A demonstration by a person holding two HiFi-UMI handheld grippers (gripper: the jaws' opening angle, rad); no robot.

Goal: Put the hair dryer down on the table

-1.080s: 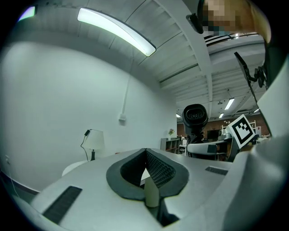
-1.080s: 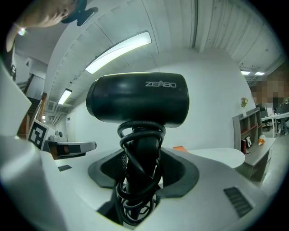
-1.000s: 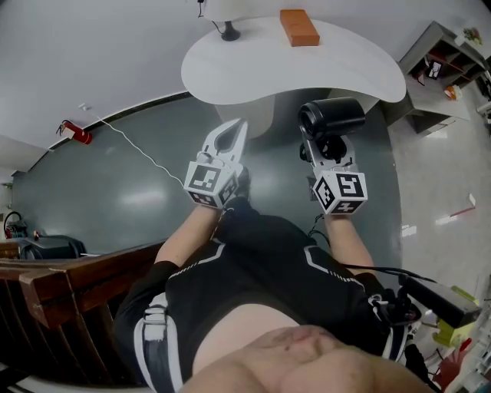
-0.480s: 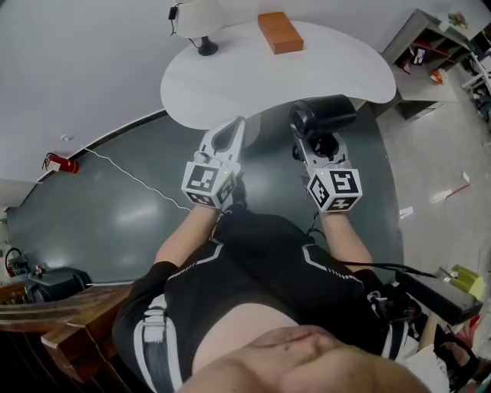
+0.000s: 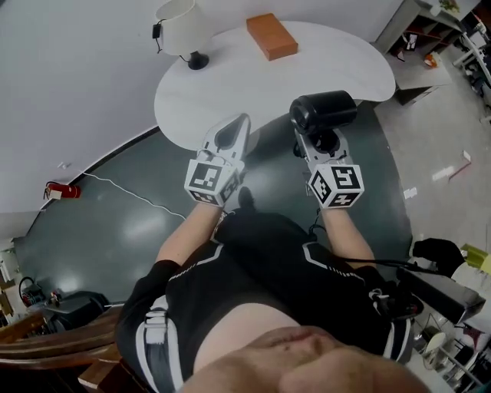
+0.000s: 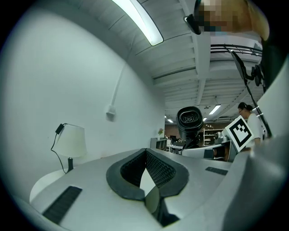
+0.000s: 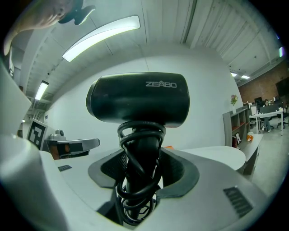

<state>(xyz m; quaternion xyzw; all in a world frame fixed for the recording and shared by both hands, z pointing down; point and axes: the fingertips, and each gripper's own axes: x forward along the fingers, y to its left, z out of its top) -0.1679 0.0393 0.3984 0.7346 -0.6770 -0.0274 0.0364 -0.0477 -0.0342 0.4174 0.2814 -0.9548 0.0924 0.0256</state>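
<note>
A black hair dryer point(image 5: 322, 112) with its cord wound round the handle point(image 7: 140, 167) stands upright in my right gripper point(image 5: 316, 140), whose jaws are shut on the handle; its barrel point(image 7: 137, 98) lies crosswise above the jaws. It hangs just off the near edge of the white rounded table point(image 5: 337, 73). My left gripper point(image 5: 232, 132) is shut with nothing in it, its tip over the table's near edge. From the left gripper view the hair dryer point(image 6: 189, 121) shows to the right, nozzle end on.
On the table stand a white lamp point(image 5: 181, 23) at the far left and an orange block point(image 5: 271, 35) at the back. Shelving point(image 5: 430, 31) stands at the right. A red fire extinguisher point(image 5: 60, 189) and a white cable point(image 5: 130, 193) lie on the dark floor.
The view has shifted: table, lamp and block now sit further left and nearer. Both grippers keep their hold and stance, closer to the table's edge.
</note>
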